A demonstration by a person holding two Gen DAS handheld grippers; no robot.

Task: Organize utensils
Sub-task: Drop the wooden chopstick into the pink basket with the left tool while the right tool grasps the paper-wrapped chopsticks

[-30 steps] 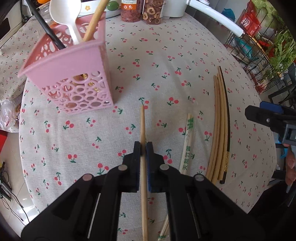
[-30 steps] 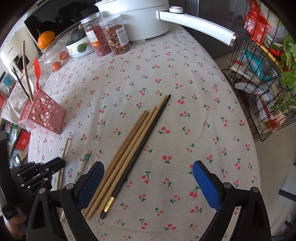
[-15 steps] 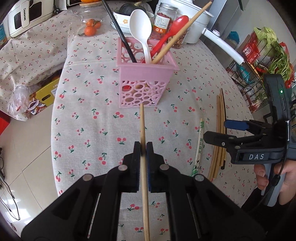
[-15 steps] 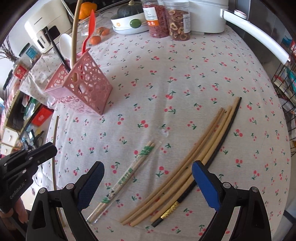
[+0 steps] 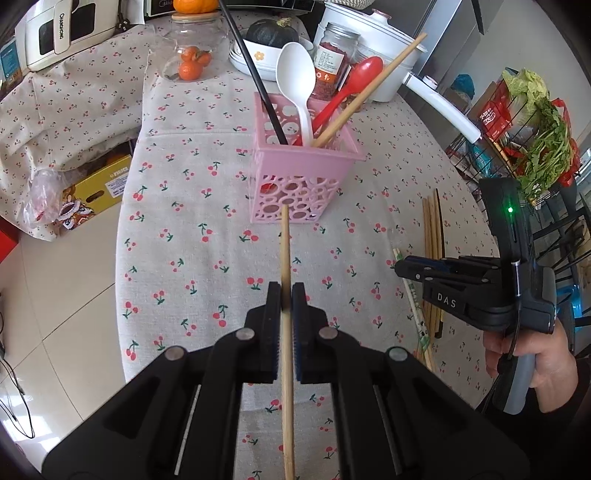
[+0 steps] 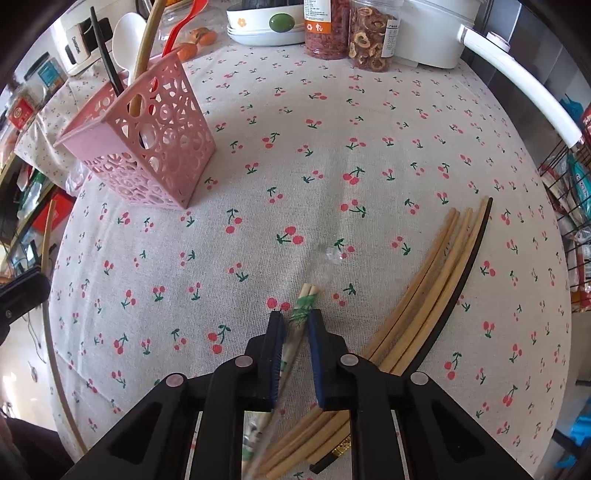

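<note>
My left gripper point(image 5: 285, 291) is shut on a bare wooden chopstick point(image 5: 284, 243), held above the cloth with its tip pointing at the pink perforated holder point(image 5: 303, 177). The holder carries a white spoon, a red spoon, a black chopstick and a wooden one. My right gripper point(image 6: 297, 319) points down at the table, its jaws closing on a paper-wrapped pair of chopsticks point(image 6: 304, 304) that lies between the pads. Several loose chopsticks point(image 6: 436, 280), one of them black, lie just right of it. The left wrist view shows the right gripper point(image 5: 402, 267) low at the right.
Jars point(image 6: 371, 37), a white pot with a long handle point(image 6: 517, 88), a bowl point(image 6: 266, 22) and oranges point(image 5: 190, 66) stand at the table's far side. A wire rack with greens point(image 5: 543, 147) is beyond the right edge. The table edge point(image 5: 122, 258) drops to the floor at left.
The right gripper slid left from the loose chopsticks to the wrapped pair and its wide jaws closed around it. The left gripper lifted back with its chopstick, away from the holder.
</note>
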